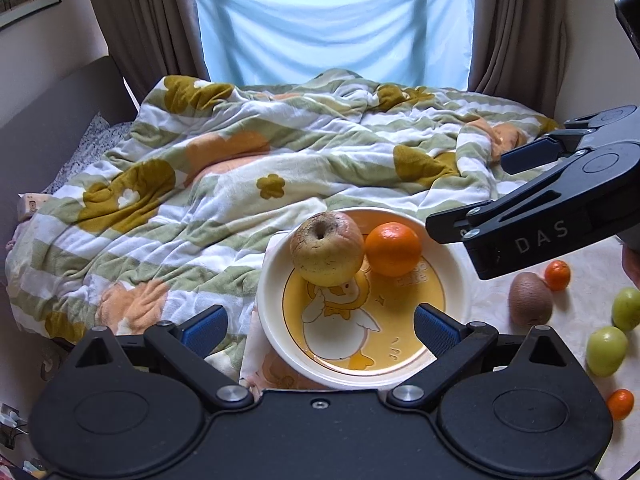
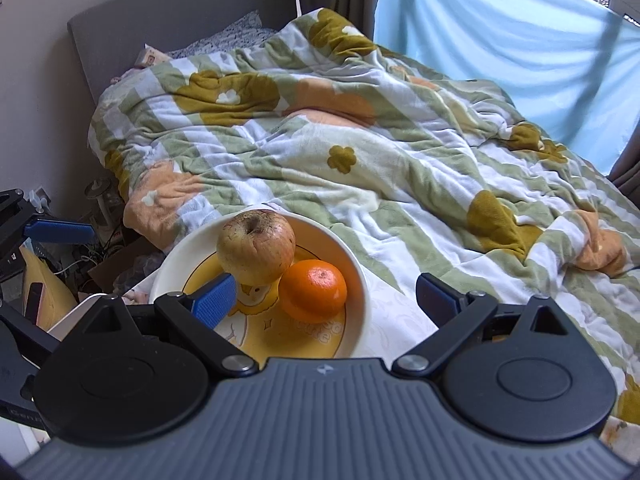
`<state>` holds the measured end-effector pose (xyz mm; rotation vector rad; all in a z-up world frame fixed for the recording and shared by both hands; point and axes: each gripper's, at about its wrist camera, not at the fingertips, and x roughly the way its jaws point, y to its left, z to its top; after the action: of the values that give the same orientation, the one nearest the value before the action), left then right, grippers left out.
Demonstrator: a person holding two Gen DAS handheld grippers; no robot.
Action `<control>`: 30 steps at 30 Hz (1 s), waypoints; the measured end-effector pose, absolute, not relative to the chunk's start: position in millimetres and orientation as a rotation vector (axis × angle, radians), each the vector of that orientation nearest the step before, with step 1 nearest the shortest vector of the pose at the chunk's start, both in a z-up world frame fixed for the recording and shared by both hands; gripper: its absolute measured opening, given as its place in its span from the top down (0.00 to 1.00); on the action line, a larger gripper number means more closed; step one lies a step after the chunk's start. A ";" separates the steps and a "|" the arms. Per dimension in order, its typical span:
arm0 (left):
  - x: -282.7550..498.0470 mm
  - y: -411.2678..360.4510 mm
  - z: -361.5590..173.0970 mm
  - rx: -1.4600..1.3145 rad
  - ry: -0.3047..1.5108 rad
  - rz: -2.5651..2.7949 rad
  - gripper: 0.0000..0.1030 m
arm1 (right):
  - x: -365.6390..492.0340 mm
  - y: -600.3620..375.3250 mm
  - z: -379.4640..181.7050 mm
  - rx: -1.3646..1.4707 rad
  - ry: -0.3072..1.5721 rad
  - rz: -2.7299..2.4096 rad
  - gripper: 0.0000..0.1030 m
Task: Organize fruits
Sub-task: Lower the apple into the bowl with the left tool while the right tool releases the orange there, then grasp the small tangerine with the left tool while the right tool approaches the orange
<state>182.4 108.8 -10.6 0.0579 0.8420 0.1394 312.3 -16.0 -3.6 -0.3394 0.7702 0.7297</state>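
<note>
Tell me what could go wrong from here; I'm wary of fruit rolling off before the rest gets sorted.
1. The white duck-print bowl overhangs the table edge next to the bed, so a nudge might tip it.
2. The wrinkled yellow-red apple leans on the large orange; dropping more fruit in could dislodge both.
3. The brown kiwi and green round fruits lie loose and may roll if bumped.

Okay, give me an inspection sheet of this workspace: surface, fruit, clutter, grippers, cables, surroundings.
Surface: pale patterned tabletop beside the bed.
Job's things: apple and orange touching in duck bowl; kiwi, two green fruits, two small oranges loose on the tabletop.
Clutter: nothing seen on the tabletop.
Grippers: left gripper open, empty; right gripper open, empty.
Cables: tangled wires on the floor.
Surroundings: blanket, curtains.
</note>
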 end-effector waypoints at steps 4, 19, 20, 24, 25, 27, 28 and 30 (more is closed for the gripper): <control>162.9 94.1 1.2 0.064 0.816 0.134 0.02 | 290.8 -38.7 10.0 -0.325 0.747 0.707 0.00; 91.7 28.8 25.5 0.048 0.754 0.096 0.02 | 200.8 -163.9 40.5 -0.211 0.739 0.541 0.00; 87.1 23.3 25.5 0.051 0.752 0.092 0.02 | 194.5 -172.0 40.3 -0.204 0.740 0.527 0.00; 74.8 2.0 22.9 0.065 0.752 0.075 0.02 | 168.1 -206.7 37.2 -0.178 0.739 0.474 0.00; 72.8 -3.1 21.7 0.069 0.754 0.068 0.02 | 162.2 -217.0 35.3 -0.165 0.742 0.462 0.00; 70.2 -13.0 18.9 0.073 0.758 0.055 0.02 | 152.2 -232.7 31.8 -0.145 0.749 0.440 0.00; 68.7 -19.0 17.0 0.075 0.761 0.047 0.02 | 147.6 -241.1 29.4 -0.140 0.752 0.425 0.00; 66.4 -29.7 11.9 0.080 0.769 0.027 0.02 | 139.5 -256.4 24.3 -0.135 0.752 0.394 0.00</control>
<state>66.4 -29.7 11.9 0.0804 0.7686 0.0272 139.5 -256.4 24.3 -0.1349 0.7523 0.3942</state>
